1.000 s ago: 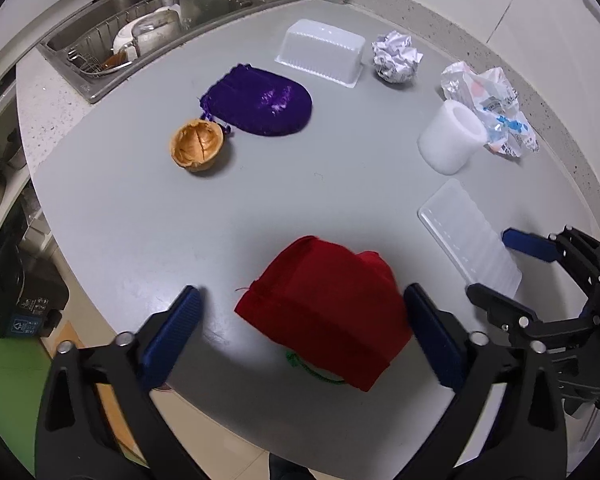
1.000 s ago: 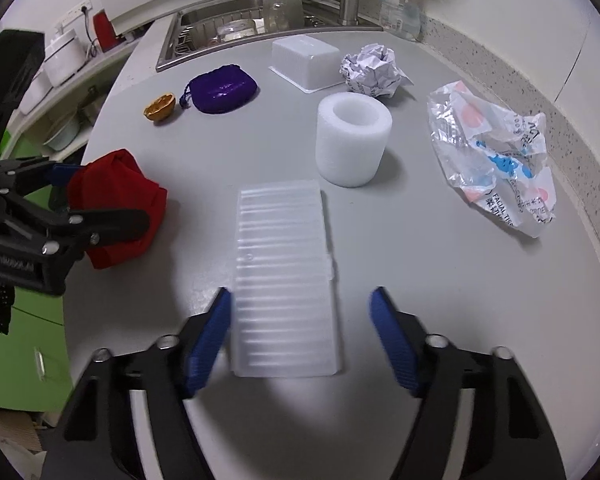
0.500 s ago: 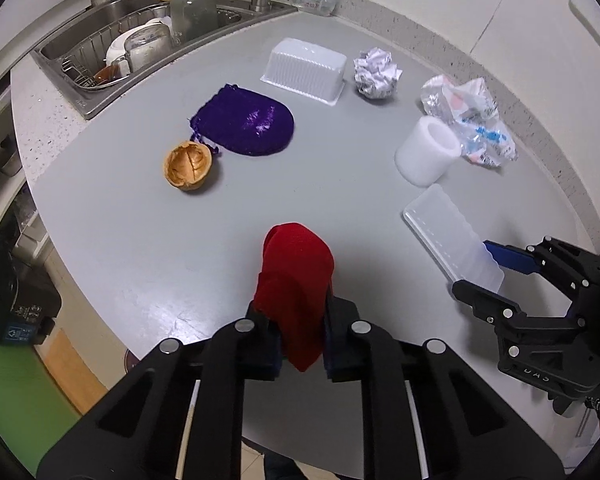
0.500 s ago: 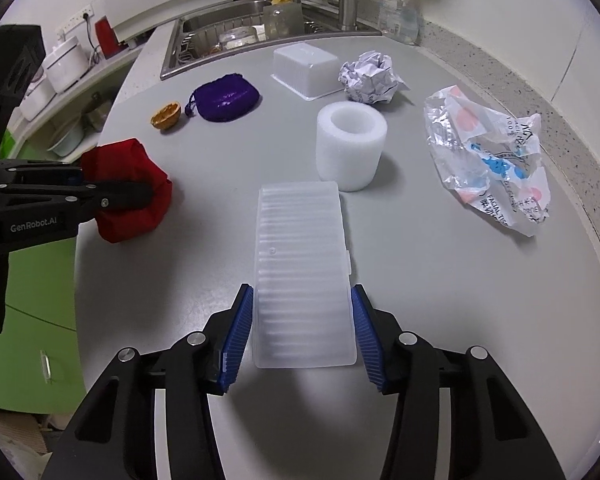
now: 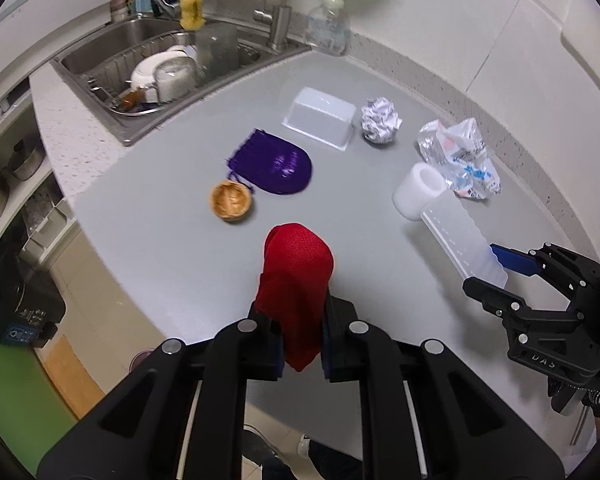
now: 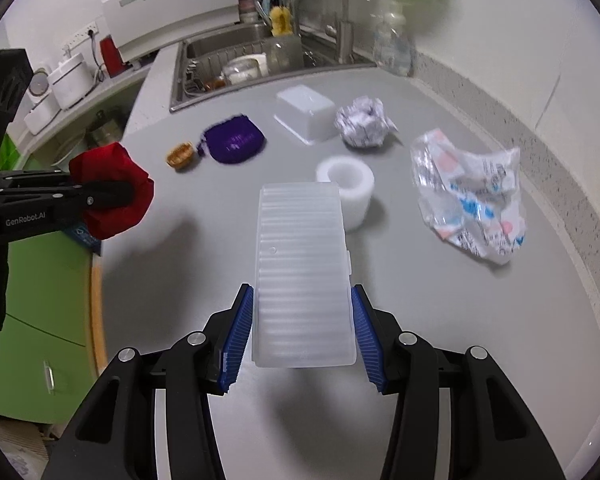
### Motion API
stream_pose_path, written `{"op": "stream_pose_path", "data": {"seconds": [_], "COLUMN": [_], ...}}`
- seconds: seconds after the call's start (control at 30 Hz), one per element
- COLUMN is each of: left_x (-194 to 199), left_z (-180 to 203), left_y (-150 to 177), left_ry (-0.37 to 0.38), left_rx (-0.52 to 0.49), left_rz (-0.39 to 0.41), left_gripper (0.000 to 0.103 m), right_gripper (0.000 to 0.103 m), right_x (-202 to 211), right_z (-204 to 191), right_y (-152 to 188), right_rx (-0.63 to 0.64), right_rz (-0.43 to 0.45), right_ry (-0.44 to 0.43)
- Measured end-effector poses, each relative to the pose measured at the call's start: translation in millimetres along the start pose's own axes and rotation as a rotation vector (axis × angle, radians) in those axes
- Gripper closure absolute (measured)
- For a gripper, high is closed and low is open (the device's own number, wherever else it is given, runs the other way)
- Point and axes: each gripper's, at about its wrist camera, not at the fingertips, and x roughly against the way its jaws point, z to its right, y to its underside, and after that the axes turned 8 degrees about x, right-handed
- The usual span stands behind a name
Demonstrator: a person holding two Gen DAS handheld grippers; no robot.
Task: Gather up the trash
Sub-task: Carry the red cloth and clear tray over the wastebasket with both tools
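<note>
Both grippers lifted since earlier frames: left gripper (image 5: pixel 300 332) fingers clamped on red pouch (image 5: pixel 296 280), right gripper (image 6: pixel 302 332) fingers clamped on ribbed plastic lid (image 6: pixel 302 268), both raised off grey surface (image 6: pixel 480 340), lid just beside foam cup (image 6: pixel 350 184).

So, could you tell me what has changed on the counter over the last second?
The left gripper closed on the red pouch and lifted it off the counter. The right gripper has just been closing on the ribbed plastic lid and raised it. The purple pouch, foam cup, paper ball and wrapper stayed put.
</note>
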Motion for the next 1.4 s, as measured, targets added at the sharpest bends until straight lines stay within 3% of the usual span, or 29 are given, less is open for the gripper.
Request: {"op": "stream_pose_path", "data": {"seconds": [0.37, 0.9, 1.13, 1.4], "left_x": [65, 133, 118, 34], "left_z": [-67, -236, -306, -376], "left_y": [23, 116, 157, 194], "left_ry": [-0.074, -0.222, -0.245, -0.219], "left_rx": [0.090, 0.380, 0.484, 0.554], "left_rz": [0.064, 0.090, 0.048, -0.035], "left_gripper": [0.091, 0.091, 0.091, 0.091], "right_gripper": [0.055, 0.055, 0.055, 0.055], "right_x": [13, -24, -71, -161], "right_z": [-71, -247, -317, -375], "right_y": [-49, -102, -107, -89], "right_rx": [0.115, 0.354, 0.435, 0.489], "right_rz": [0.064, 0.047, -0.017, -0.107], "right_ry": [-0.094, -0.296, -0.360, -0.385]}}
